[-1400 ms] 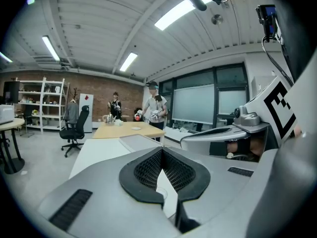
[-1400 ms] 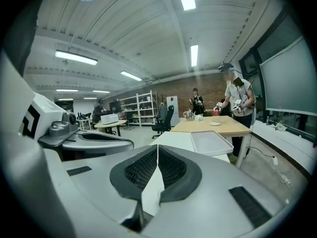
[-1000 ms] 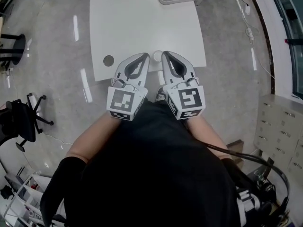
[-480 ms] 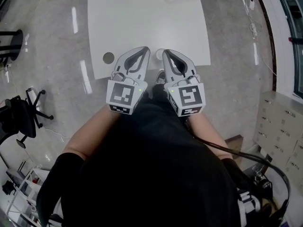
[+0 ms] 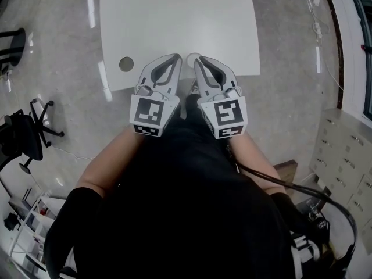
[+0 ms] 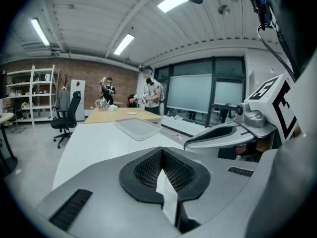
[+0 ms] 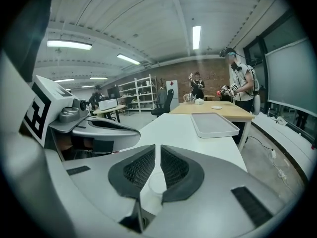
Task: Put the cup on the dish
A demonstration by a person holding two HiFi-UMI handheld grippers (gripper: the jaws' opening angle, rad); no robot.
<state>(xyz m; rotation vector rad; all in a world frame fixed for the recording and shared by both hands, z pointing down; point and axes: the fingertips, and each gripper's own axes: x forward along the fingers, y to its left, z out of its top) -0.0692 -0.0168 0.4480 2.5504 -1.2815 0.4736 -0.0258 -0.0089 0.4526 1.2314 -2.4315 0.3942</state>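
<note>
A small white cup (image 5: pixel 191 57) stands on the white table (image 5: pixel 174 22) near its near edge. In the right gripper view the cup (image 7: pixel 154 186) shows just beneath the jaws. My right gripper (image 5: pixel 196 59) is shut, its tip right beside the cup and nothing between its pads (image 7: pixel 173 167). Close on its left, my left gripper (image 5: pixel 176 57) is shut and empty as well. Each gripper view shows the other gripper alongside. No dish shows on this table; a small white plate (image 7: pixel 214 107) lies on a far wooden table.
A grey tray (image 7: pixel 214 124) lies at the table's far end. The table has a round cable hole (image 5: pixel 126 64) at its near left. An office chair (image 5: pixel 23 138) stands left on the floor, cabinets (image 5: pixel 343 156) right. People (image 7: pixel 240 81) stand by the wooden table.
Both grippers have sunk a little, still side by side and shut. Their tips now sit over the table's near edge, beside the cup.
</note>
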